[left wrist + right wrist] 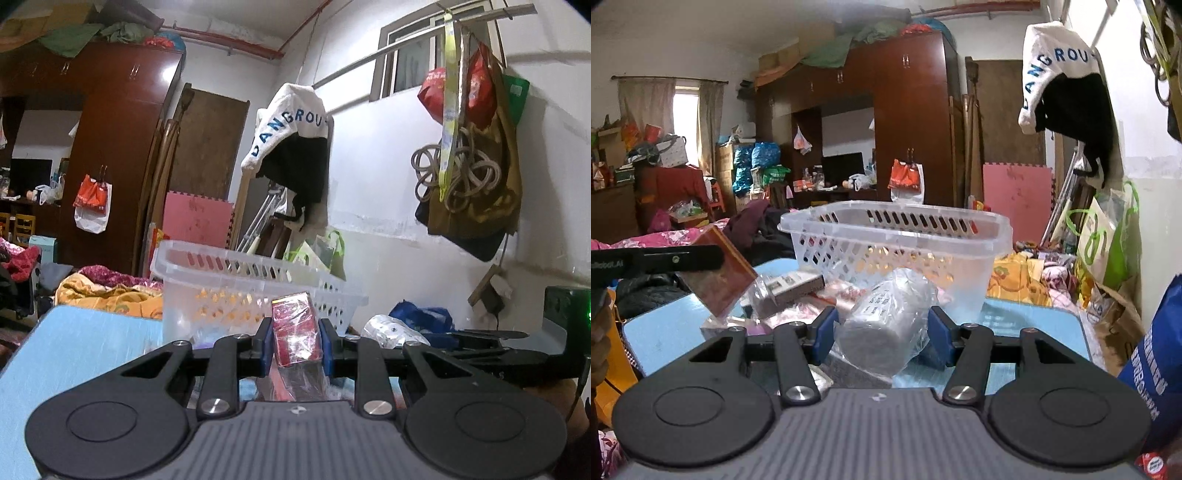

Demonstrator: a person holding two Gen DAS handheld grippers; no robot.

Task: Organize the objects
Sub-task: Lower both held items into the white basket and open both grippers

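Note:
My left gripper (295,339) is shut on a red box wrapped in clear plastic (295,332), held above the blue table (92,332) in front of the clear plastic basket (221,280). In the right wrist view the same left gripper (701,269) holds the red box (720,277) at the left. My right gripper (882,332) is closed around a clear-wrapped grey cylinder (886,325), just in front of the basket (897,236). The basket stands on the blue table (1034,317).
A wrapped grey box (790,288) and pink packets (842,291) lie on the table by the basket. A blue bag (1156,362) is at the right. Bedding (107,291), a wardrobe (118,147) and hanging bags (472,155) surround the table.

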